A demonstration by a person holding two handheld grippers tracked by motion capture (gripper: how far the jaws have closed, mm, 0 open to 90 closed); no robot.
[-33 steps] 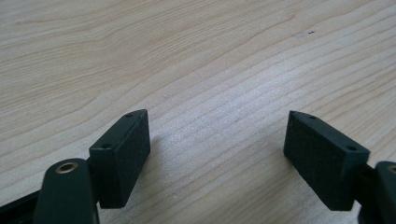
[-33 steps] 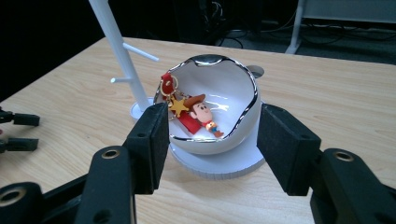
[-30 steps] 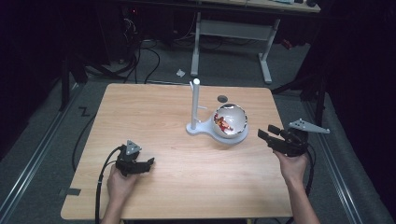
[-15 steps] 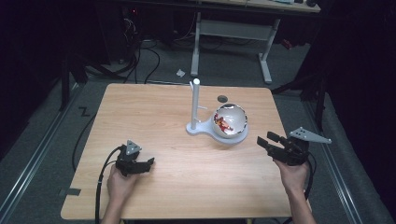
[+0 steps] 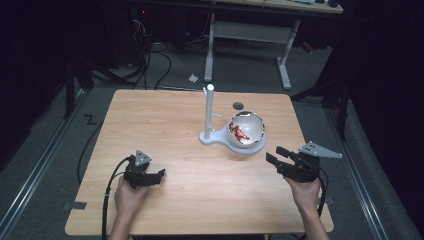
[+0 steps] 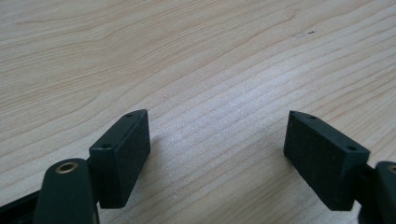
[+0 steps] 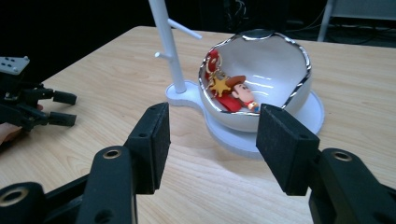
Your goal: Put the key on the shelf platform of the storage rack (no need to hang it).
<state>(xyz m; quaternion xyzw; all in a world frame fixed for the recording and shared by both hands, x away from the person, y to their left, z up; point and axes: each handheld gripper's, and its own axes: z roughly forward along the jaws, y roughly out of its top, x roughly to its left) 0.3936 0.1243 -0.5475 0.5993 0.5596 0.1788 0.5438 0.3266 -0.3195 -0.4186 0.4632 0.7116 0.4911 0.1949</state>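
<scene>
Keychain work looks to be at the approach step, judging by how the scene lies. Tabletop (image 5: 165, 125) first: pale wood, with all the things set toward its far right part and bare board in front of the person. On it stands a white stand (image 5: 209, 112), an upright post with short pegs on a flat base whose round end carries a white bowl (image 5: 252, 131) with a shiny rim. Inside the bowl, against its inner wall on the post side, lies a cowboy-figure keychain (image 7: 229, 91) with a red body, brown hat and a gold star charm; its ring is too small to make out.

Right gripper (image 5: 274, 155) hangs low just in front and to the right of the bowl, aimed at it. Its jaws stand partly open, with nothing between them; in the right gripper view the bowl's near wall shows through the gap.

Left gripper (image 5: 159, 175) rests low over bare board at the near left, well apart from the stand, jaws wide and empty.

Next, I judge, the right gripper must rise over the rim and tip down into the bowl, then close on the figure or its ring without knocking the bowl off its base. Hanging it on a peg seems the likely aim.
</scene>
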